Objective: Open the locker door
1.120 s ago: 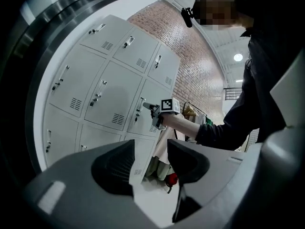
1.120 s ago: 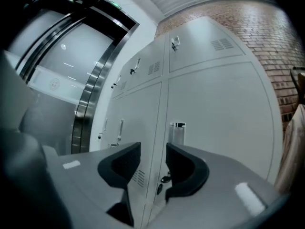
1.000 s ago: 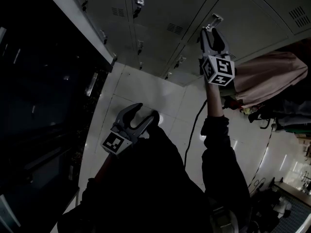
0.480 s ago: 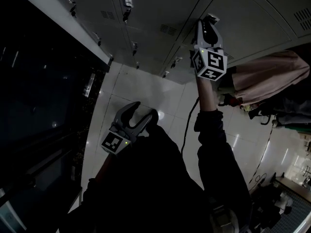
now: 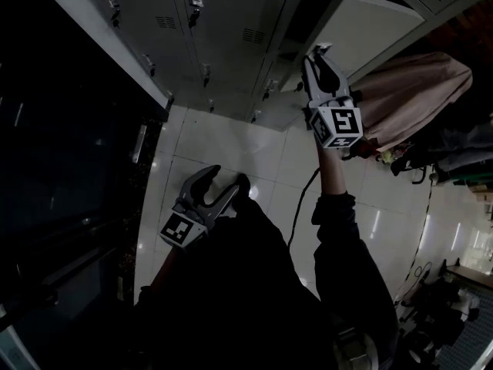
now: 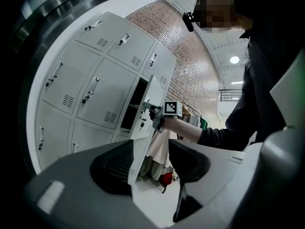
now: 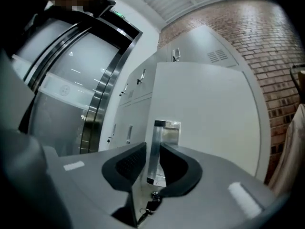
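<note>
One locker handle (image 7: pixel 156 132) btwn R gripper (image 7: pixel 152 151) jaws, jaws opening slightly

Pale grey paint on locker door (image 7: pixel 205 113) and neighbouring lockers (image 6: pixel 95 89); bright metal finish on handle (image 7: pixel 153 147). Red-brown brick pattern on wall (image 7: pixel 271 46). Glossy white tiles with dark joints on floor (image 5: pixel 231 149). Grey shell, black pads, black-and-white square marker on left tool (image 5: pixel 226 177). Pinkish beige on hanging garment (image 5: pixel 408 99).

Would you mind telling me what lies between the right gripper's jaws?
The locker door's metal handle stands between the right gripper's opening jaws, shown in the right gripper view.
</note>
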The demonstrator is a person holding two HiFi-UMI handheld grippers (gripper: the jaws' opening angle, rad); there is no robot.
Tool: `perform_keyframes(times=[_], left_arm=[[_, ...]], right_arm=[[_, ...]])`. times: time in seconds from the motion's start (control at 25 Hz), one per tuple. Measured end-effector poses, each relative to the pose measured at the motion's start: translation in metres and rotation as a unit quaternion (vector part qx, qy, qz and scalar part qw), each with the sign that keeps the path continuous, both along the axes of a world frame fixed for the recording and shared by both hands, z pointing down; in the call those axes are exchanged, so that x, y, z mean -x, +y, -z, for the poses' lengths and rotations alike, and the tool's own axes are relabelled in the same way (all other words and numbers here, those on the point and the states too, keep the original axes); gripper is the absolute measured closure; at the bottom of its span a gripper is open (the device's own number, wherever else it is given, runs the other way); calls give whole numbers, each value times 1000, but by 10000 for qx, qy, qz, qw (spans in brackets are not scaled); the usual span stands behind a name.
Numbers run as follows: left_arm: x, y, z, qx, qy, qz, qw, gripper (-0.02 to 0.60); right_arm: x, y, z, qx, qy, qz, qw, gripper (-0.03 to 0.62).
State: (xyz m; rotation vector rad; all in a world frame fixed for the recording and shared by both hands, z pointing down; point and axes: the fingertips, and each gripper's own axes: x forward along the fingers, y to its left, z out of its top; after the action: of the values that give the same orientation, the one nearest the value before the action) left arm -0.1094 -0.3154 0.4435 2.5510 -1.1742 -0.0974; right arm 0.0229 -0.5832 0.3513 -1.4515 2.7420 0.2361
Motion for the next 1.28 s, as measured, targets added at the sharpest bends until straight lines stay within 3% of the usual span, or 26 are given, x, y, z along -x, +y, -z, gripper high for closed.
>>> perform_keyframes(times=[0.08,0.12,0.4,0.76,1.08,1.28], left_arm=[[-2,20,1,-52,2,-127,9999,341],[-3,31,3,-96,3,-190,9998,341],[-9,129,1,-77,-65,-504,9987,342],[-12,222,0,56,21,-457,9989,374],[-61,268,10,-100,-35,-566,9983,388],[-103,300,9,-126,-158,-550,9983,391]], right_arm=[[-27,31,0,-66,-42,-224,9997,541],[-43,47,0,-94,-79,-382,9992,592],[-112,179,2,3,-157,-1123,9936,592],[-100,336,-4,149,-213,-1087,9937,592],[-101,441,18,59,-586,-889,9943,592],[-113,511,1,238,-678,-713,9949,592]])
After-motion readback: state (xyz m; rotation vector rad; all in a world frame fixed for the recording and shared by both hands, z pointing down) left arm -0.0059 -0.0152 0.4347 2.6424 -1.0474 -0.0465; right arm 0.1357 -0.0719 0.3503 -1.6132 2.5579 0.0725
